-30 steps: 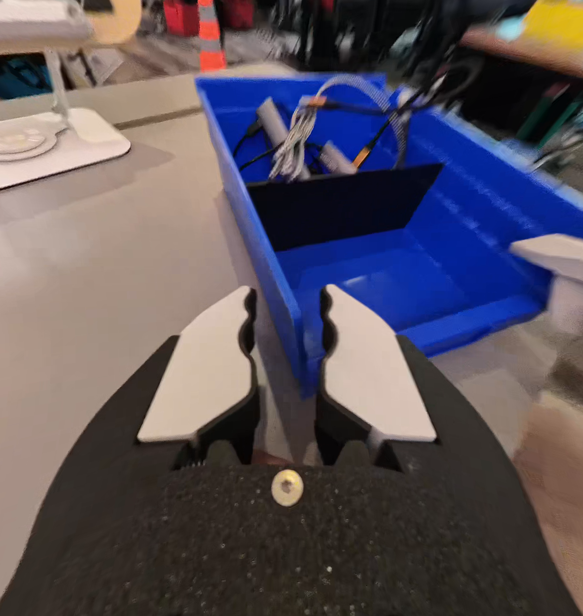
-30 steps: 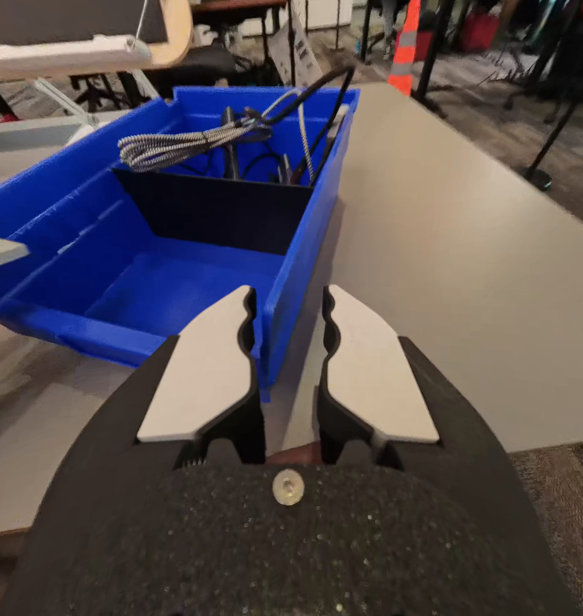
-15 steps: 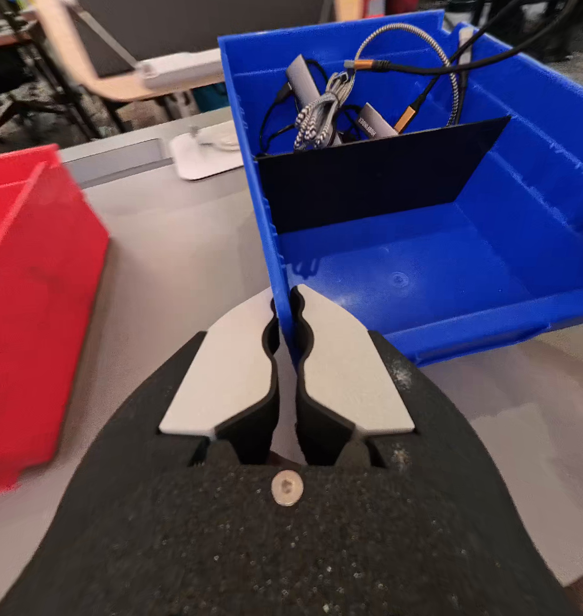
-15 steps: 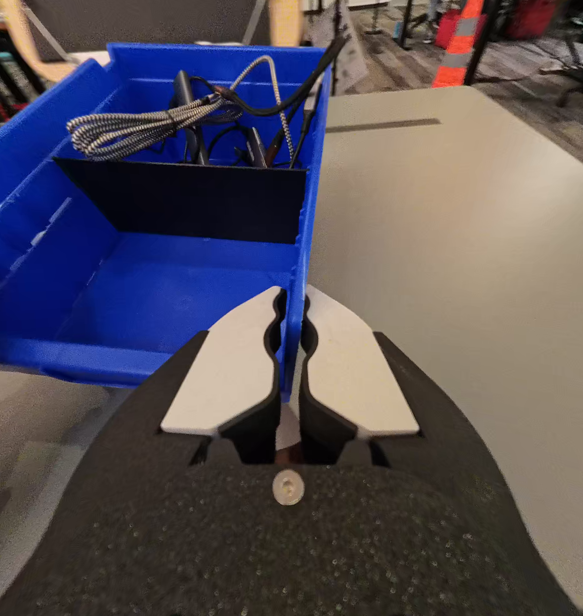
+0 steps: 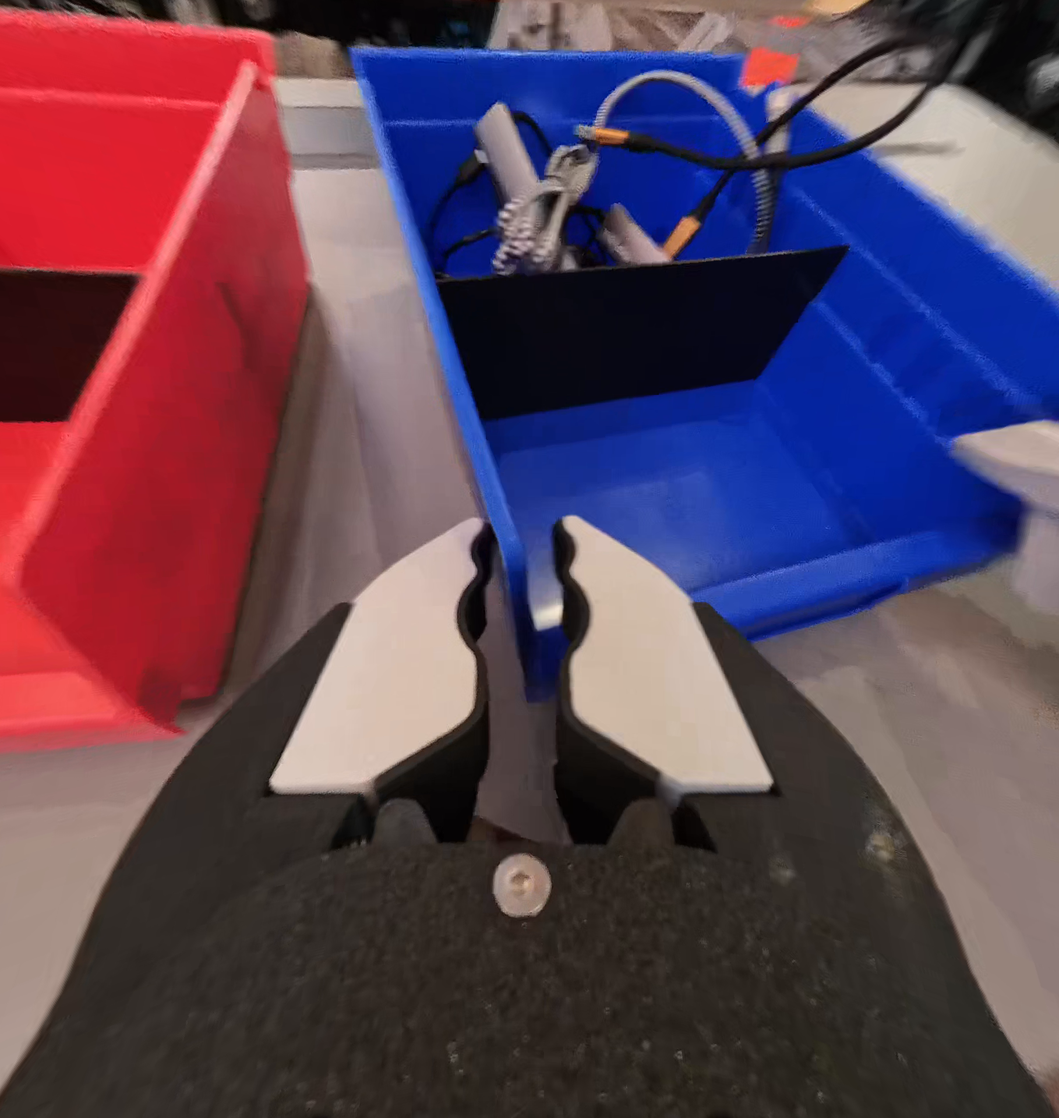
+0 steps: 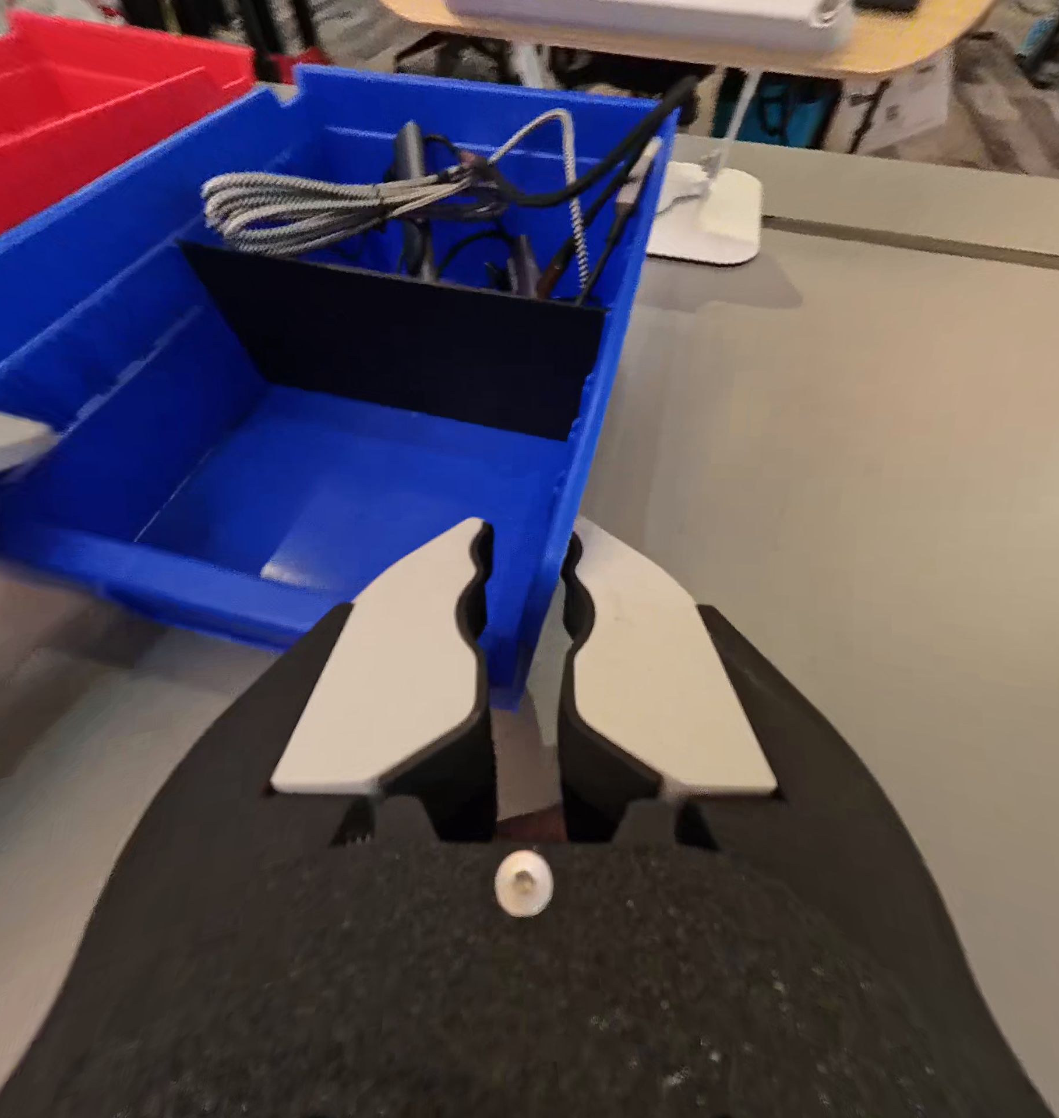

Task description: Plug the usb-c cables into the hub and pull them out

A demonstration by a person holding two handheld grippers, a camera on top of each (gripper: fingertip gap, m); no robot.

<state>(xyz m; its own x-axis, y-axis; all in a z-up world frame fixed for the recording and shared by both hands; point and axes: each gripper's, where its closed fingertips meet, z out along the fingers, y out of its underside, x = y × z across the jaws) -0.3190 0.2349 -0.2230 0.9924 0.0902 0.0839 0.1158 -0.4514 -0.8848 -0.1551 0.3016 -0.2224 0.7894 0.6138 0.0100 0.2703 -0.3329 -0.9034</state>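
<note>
Several cables (image 6: pixel 309 205) lie tangled in the far compartment of a blue bin (image 5: pixel 878 339), behind a black divider (image 5: pixel 624 326) — a braided grey bundle, thinner black leads, one with an orange-collared plug (image 5: pixel 681 233). Among them stand grey stick-shaped pieces (image 5: pixel 506 154) that are probably the hubs, though blur makes that uncertain. One black lead arches up over the bin's back rim and out of view. The near compartment holds nothing that shows, which leaves it as likely working room.

Each gripper straddles a side wall of the bin at its near corner. The left gripper (image 5: pixel 521 532) has one finger outside the left wall and one inside; a gap shows between wall and pads, so the fingers look slack around the wall rather than clamped on it. The right gripper (image 6: pixel 530 532) sits the same way over the right wall, with its fingers also parted and the wall passing between them. Taking a wall on each side is a sensible way to shift or steady the bin, so this is judged a positioning step, with no plugging begun.

Just beside the bin's left wall stands a red bin (image 5: pixel 152 363) on the same grey table (image 6: pixel 848 484). A white stand base (image 6: pixel 708 224) rests beyond the blue bin's far right corner.
</note>
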